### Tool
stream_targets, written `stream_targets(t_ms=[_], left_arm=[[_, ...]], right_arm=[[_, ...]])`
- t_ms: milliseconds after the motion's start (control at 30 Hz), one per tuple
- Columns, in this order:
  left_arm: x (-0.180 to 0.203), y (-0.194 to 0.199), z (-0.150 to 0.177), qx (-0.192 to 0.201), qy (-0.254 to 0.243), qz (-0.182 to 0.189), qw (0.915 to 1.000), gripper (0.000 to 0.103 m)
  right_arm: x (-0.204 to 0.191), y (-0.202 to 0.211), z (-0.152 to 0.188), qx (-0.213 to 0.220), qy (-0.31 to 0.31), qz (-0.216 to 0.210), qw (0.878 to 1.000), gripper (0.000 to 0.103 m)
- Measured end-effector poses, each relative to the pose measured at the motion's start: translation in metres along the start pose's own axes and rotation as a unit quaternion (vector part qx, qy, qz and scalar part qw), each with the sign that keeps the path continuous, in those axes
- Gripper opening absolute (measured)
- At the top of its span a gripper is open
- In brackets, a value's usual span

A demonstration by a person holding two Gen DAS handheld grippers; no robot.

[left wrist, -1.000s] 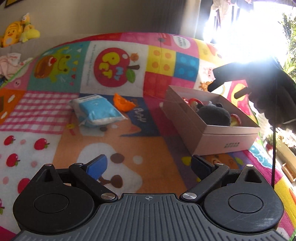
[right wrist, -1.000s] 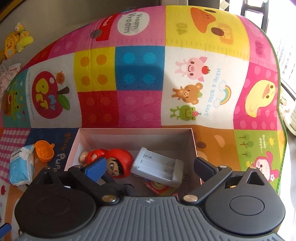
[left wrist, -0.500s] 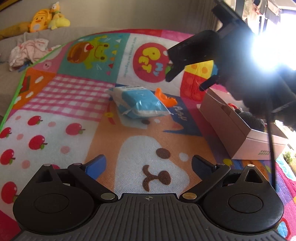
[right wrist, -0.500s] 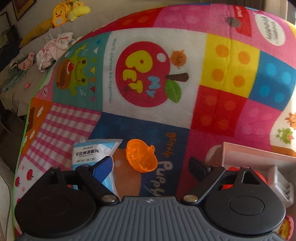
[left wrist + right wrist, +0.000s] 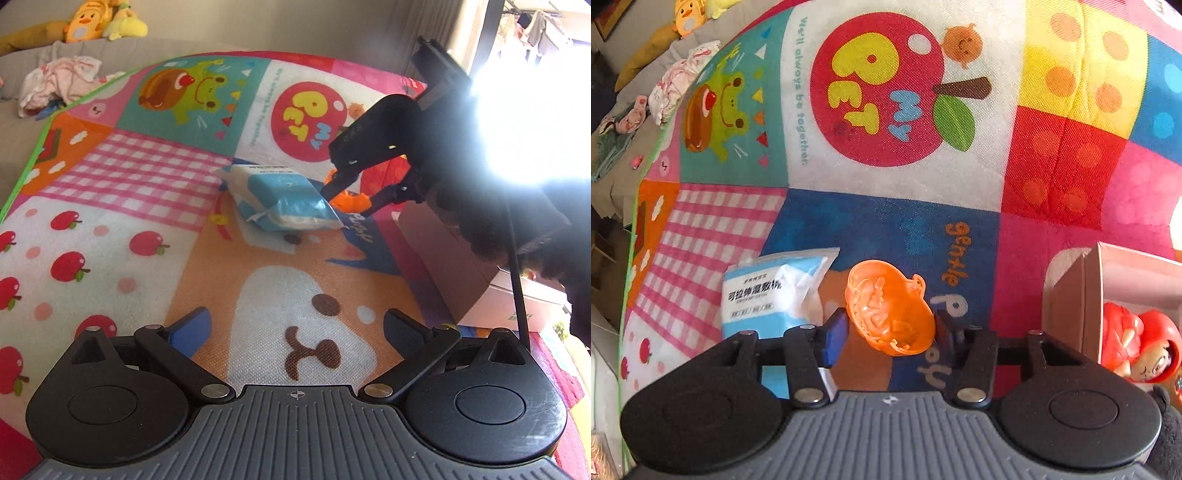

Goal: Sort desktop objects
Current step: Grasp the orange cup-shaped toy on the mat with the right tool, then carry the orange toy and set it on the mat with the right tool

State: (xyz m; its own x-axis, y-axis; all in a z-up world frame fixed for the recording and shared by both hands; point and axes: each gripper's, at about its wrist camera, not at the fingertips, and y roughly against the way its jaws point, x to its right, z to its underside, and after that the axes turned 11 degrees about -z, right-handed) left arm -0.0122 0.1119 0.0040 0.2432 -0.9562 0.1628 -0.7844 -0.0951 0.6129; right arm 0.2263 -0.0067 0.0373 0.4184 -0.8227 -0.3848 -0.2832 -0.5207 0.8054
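Right gripper (image 5: 890,330) pointed steeply down at the play mat (image 5: 905,221), fingers closing with the orange pumpkin-shaped toy (image 5: 890,308) between them; blue pad at the toy's 9 o'clock edge, black pad at its 3 o'clock edge, right at or on the shell, can't confirm they are pressing yet. Toy sits on the mat's blue "gentle puppy" panel, hollow side facing the camera. Blue-and-white wipes pack (image 5: 772,295) lies just beside it at 9 o'clock, partly under the left finger linkage. Pink cardboard box (image 5: 1071,295) at 3 o'clock, near but apart from the toy, red doll figure (image 5: 1137,347) inside it. Left gripper (image 5: 295,328) fingers released, spread wide, nothing between them, hovering over the mat's puppy-face print. From the left wrist view: right gripper (image 5: 351,199) at 1 o'clock, fingertips straddling the orange toy (image 5: 351,201), wipes pack (image 5: 280,203) at 12 o'clock.
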Motion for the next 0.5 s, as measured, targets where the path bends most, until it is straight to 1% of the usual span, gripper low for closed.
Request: stream_targets(t_ms=[67,100,233,300,333,400,500], left_arm=[[0.000,0.000,0.000,0.001,-0.001,-0.002,1.0000,0.102],[0.001,0.000,0.000,0.001,-0.002,-0.003,1.0000,0.102],[0.002,-0.001,0.000,-0.002,-0.006,-0.007,1.0000,0.102],[0.003,-0.001,0.000,-0.003,-0.009,-0.009,0.9999,0.102],[0.004,-0.002,0.000,-0.003,-0.011,-0.012,0.9999,0.102],[0.006,-0.002,0.000,-0.004,-0.017,-0.018,0.9997,0.102],[0.012,-0.004,-0.001,-0.008,-0.033,-0.031,0.9990,0.102]], right_arm=[[0.000,0.022,0.021,-0.006,0.008,-0.036,0.999,0.050],[-0.001,0.033,0.033,-0.006,0.016,-0.046,0.999,0.050],[-0.007,0.087,0.092,0.015,0.063,-0.067,0.996,0.050],[-0.001,0.112,0.121,0.029,0.065,-0.082,0.994,0.050],[0.003,0.121,0.135,0.033,0.065,-0.082,0.994,0.050],[0.014,0.132,0.162,0.043,0.069,-0.061,0.995,0.050],[0.035,0.141,0.195,0.059,0.064,0.002,0.996,0.050]])
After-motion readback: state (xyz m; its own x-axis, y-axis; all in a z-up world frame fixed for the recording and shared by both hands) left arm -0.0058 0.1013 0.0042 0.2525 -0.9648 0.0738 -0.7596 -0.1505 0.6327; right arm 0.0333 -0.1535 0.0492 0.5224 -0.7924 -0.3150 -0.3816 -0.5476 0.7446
